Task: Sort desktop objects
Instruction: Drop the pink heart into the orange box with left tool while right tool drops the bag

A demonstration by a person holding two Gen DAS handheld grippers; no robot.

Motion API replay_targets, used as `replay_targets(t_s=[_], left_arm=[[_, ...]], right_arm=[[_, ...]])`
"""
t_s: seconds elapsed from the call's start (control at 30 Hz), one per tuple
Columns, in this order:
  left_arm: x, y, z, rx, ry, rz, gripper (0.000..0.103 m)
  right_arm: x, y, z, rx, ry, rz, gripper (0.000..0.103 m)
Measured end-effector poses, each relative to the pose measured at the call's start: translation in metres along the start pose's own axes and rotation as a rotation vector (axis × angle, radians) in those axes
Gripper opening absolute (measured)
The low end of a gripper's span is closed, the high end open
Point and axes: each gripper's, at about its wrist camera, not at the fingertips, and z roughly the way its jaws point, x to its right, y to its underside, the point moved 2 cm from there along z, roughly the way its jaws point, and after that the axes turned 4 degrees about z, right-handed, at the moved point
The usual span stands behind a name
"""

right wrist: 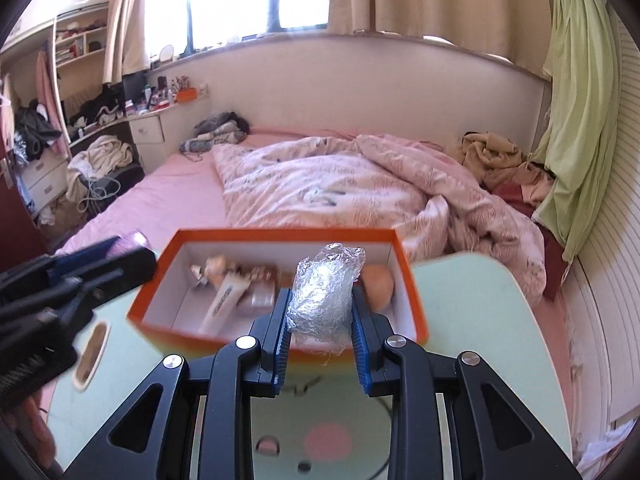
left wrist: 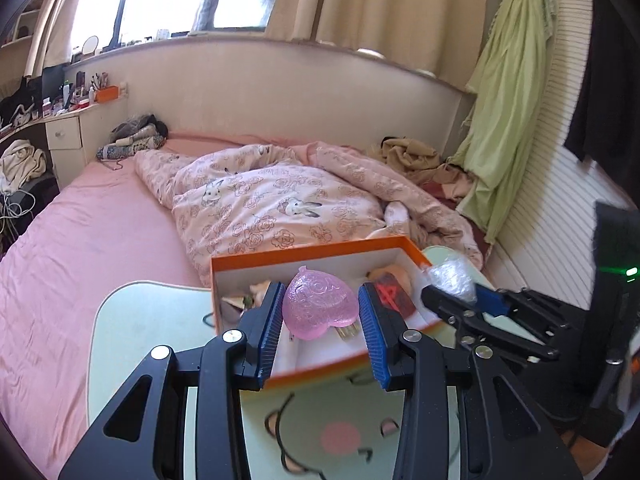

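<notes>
An orange box [left wrist: 256,261] with a white inside stands on the pale green table [left wrist: 148,320]; it also shows in the right wrist view [right wrist: 280,235]. My left gripper [left wrist: 320,304] is shut on a pink heart-shaped case [left wrist: 318,305] above the box's near side. My right gripper [right wrist: 320,312] is shut on a crinkled clear plastic packet [right wrist: 326,292] over the box's near wall. The right gripper shows in the left view [left wrist: 452,296], the left one in the right view [right wrist: 120,256]. The box holds a white tube [right wrist: 222,300], a peach round item [right wrist: 378,284] and other small items.
The table carries a cartoon face print [left wrist: 340,436]. Behind it lies a bed with a pink sheet [left wrist: 92,240] and a rumpled floral duvet [left wrist: 272,200]. A green cloth [left wrist: 512,120] hangs at the right. A cluttered desk [right wrist: 100,120] stands far left.
</notes>
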Motion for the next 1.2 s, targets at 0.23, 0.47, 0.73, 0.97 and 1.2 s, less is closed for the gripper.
replay_targets(t_s=[0.23, 0.47, 0.73, 0.97, 1.2], left_arm=[[-0.004, 0.000, 0.041, -0.058, 0.012, -0.015, 0.039], [-0.011, 0.008, 0.060, -0.088, -0.045, -0.028, 0.054], [-0.018, 0.010, 0.060, -0.083, -0.025, -0.062, 0.059], [-0.018, 0.014, 0.055, -0.091, -0.032, -0.060, 0.060], [-0.017, 0.016, 0.043, -0.083, -0.038, -0.058, 0.061]], right_arm=[[0.004, -0.008, 0.028, -0.025, -0.014, 0.007, 0.026], [0.011, -0.006, 0.048, -0.059, -0.002, 0.038, 0.067], [0.016, -0.006, 0.046, -0.049, 0.021, 0.053, 0.069], [0.016, -0.005, 0.042, -0.047, 0.026, 0.043, 0.069], [0.013, -0.005, 0.031, -0.033, 0.027, 0.036, 0.069]])
